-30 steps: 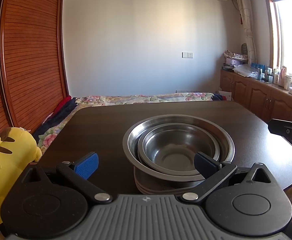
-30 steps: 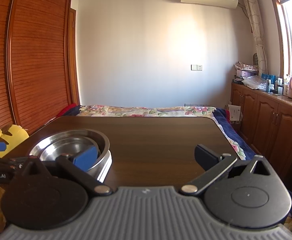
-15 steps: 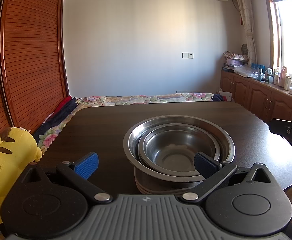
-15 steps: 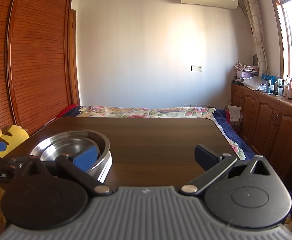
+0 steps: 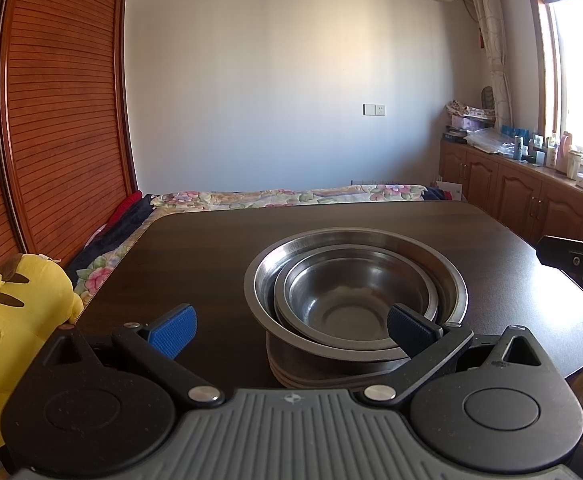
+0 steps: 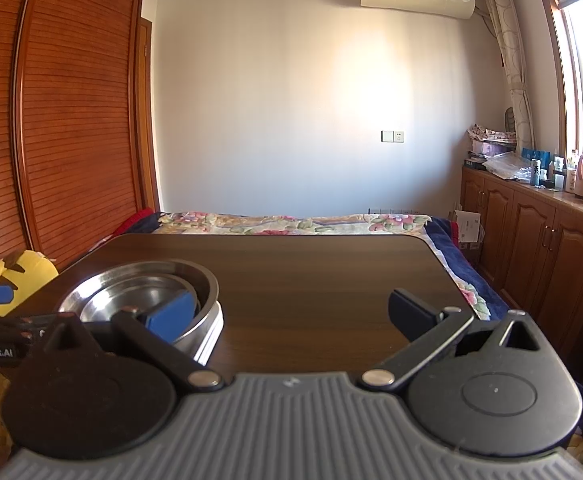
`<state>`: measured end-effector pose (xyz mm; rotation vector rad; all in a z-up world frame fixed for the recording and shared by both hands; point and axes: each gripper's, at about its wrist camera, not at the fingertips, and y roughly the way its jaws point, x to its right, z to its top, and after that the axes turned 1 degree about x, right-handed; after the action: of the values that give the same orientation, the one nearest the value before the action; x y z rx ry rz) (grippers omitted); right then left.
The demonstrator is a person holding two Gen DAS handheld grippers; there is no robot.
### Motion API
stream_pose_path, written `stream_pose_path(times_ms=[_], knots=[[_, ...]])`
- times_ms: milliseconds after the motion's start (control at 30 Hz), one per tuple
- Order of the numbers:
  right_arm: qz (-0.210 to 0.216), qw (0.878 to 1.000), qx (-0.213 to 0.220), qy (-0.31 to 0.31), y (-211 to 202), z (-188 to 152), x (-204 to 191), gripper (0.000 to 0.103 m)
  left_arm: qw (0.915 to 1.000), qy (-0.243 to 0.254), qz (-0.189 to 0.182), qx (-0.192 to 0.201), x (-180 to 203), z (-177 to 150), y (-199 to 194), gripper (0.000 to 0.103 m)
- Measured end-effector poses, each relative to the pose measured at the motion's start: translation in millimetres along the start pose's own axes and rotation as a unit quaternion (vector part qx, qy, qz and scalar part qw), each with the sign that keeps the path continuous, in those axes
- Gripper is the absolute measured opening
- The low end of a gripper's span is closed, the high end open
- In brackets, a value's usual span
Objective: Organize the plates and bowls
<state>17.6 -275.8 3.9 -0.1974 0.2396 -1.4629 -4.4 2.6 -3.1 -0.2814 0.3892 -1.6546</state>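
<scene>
Two steel bowls [image 5: 355,292] are seen nested, smaller inside larger, on a stack of plates [image 5: 311,376] near the front edge of the dark table [image 5: 211,248]. The plate edges can be made out best in the left view; about three, hard to count. The left gripper [image 5: 291,332] is held just in front of the stack, fingers spread wide, nothing clamped. In the right view the bowls sit off to the left of the right gripper [image 6: 287,316], also spread apart and empty. One yellow plush toy [image 5: 7,312] is parked far left.
</scene>
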Motion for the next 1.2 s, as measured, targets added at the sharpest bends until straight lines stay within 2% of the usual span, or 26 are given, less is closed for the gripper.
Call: stream_pose_path(times_ms=[1200], knots=[[0.000,1.000,-0.001,0.000,0.2,-0.5,1.9,0.103,1.0000,0.001,-0.002,-0.002,3.0,-1.6,-1.1,0.103]])
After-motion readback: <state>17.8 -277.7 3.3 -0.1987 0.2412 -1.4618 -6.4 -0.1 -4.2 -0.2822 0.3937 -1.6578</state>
